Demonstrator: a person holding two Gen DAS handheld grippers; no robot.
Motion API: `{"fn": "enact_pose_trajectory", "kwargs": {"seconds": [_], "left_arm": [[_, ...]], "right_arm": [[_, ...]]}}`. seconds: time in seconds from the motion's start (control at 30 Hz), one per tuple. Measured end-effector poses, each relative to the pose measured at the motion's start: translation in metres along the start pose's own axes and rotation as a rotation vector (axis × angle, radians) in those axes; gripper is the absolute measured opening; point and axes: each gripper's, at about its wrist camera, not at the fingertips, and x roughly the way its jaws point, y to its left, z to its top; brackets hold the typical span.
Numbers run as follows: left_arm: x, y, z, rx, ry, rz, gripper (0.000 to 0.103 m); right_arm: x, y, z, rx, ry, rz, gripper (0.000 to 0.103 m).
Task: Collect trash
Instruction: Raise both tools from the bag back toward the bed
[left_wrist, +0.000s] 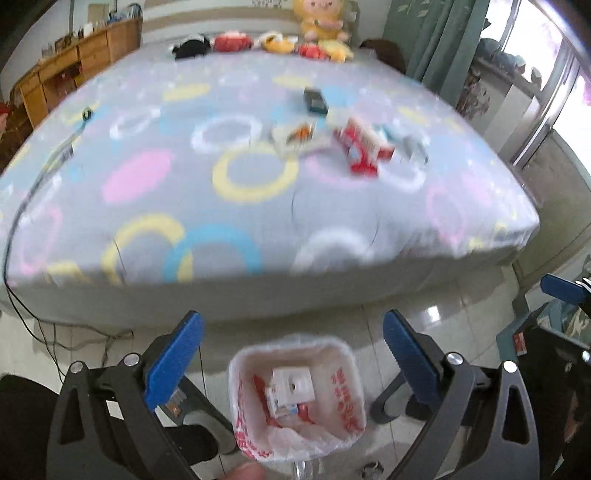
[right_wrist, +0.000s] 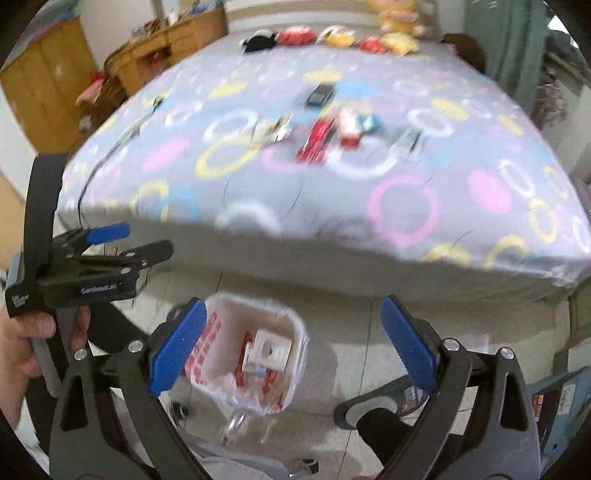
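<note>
- Left wrist view: left gripper (left_wrist: 291, 354) released, blue pads spread wide, nothing between them. It hangs over the floor at the foot of the bed (left_wrist: 258, 192).
- Directly below and between the jaws: small bin (left_wrist: 345, 406) lined with a white bag printed in red. A white carton (left_wrist: 293, 384) lies inside on red-and-white wrappers.
- Remaining trash sits on the bedspread, ahead of and above the claw, right of the centre line: red-and-white carton (left_wrist: 360, 149), small orange wrapper (left_wrist: 301, 133) to its left, dark box (left_wrist: 316, 99) further back, pale bluish piece (left_wrist: 412, 146) to the right. All motion-blurred; labels unreadable.
- The red-and-white carton's long axis runs diagonally, far-left to near-right.
- Plush toys (left_wrist: 266, 40) line the headboard end; judged not trash.
- Right wrist view: right gripper (right_wrist: 293, 343) also released and empty, pads wide apart. The bin (right_wrist: 299, 332) lies below, nearer its left pad.
- Left gripper (right_wrist: 110, 243) visible at the left edge, held by a hand (right_wrist: 22, 332).
- Same cluster seen dead ahead: the red-and-white carton (right_wrist: 317, 138) with long axis pointing nearly away from the claw; dark box (right_wrist: 319, 94) beyond it.
- Judgement: the cluster lies more squarely before the right claw, so the right looks better placed. A reach forward over the mattress edge is needed; jaws should close across the carton's short side.
</note>
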Motion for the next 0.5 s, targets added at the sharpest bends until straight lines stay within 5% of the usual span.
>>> {"fn": "enact_pose_trajectory", "kwargs": {"seconds": [0.2, 0.5], "left_arm": [[-0.040, -0.006, 0.045, -0.014, -0.059, 0.004, 0.095], [-0.064, -0.016, 0.087, -0.018, -0.110, 0.032, 0.095]], "right_arm": [[-0.055, -0.022, 0.042, 0.065, -0.134, -0.050, 0.096], [-0.093, -0.047, 0.076, 0.107, -0.220, -0.117, 0.096]]}}
